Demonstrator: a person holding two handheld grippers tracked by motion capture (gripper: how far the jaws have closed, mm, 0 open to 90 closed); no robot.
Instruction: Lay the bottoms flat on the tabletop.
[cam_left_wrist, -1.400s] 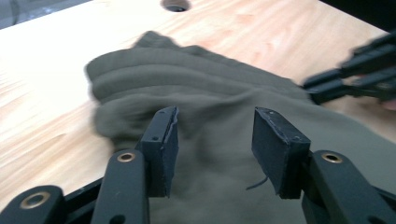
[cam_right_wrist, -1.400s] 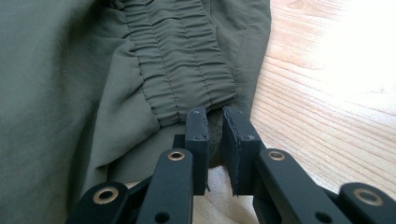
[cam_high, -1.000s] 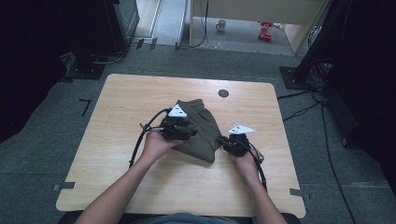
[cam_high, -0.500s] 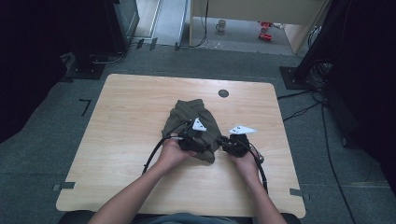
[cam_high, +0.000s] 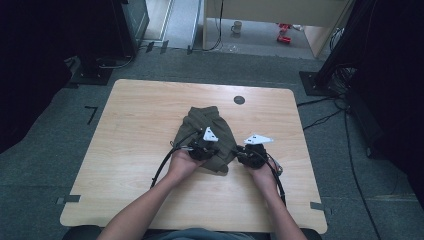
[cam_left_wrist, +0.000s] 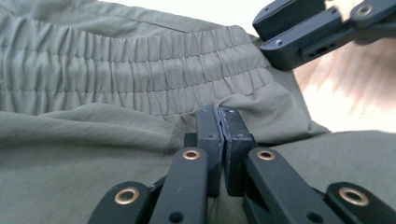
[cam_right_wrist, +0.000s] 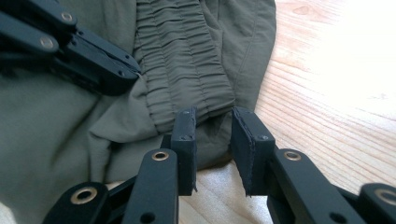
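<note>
garment: one olive-green pair of shorts (cam_high: 206, 135) with a gathered elastic waistband (cam_left_wrist: 140, 74), lying bunched on the wooden table (cam_high: 130, 130), a little right of its middle and toward the person's edge.
landmark: the waistband; every place below is told from it.
left gripper (cam_left_wrist: 223, 122): clenched, its jaws having just closed; a small fold of the cloth just below the waistband is pinched between the pads.
right gripper (cam_right_wrist: 212, 135): released, jaws apart and having just been opening a little; they straddle the near end of the waistband at the garment's edge, and whether the pads touch the cloth is not clear.
waistband axis: in the left gripper view it runs across, from side to side; in the right gripper view it runs away from the jaws, lengthwise.
nearer hand: the right gripper sits at the waistband's end, the left one just beside its lower edge, mid-length.
likely next move, as a judgement: the right jaws close on the waistband end ahead of them.
count: one garment, one table, two grippers, two hands.
</note>
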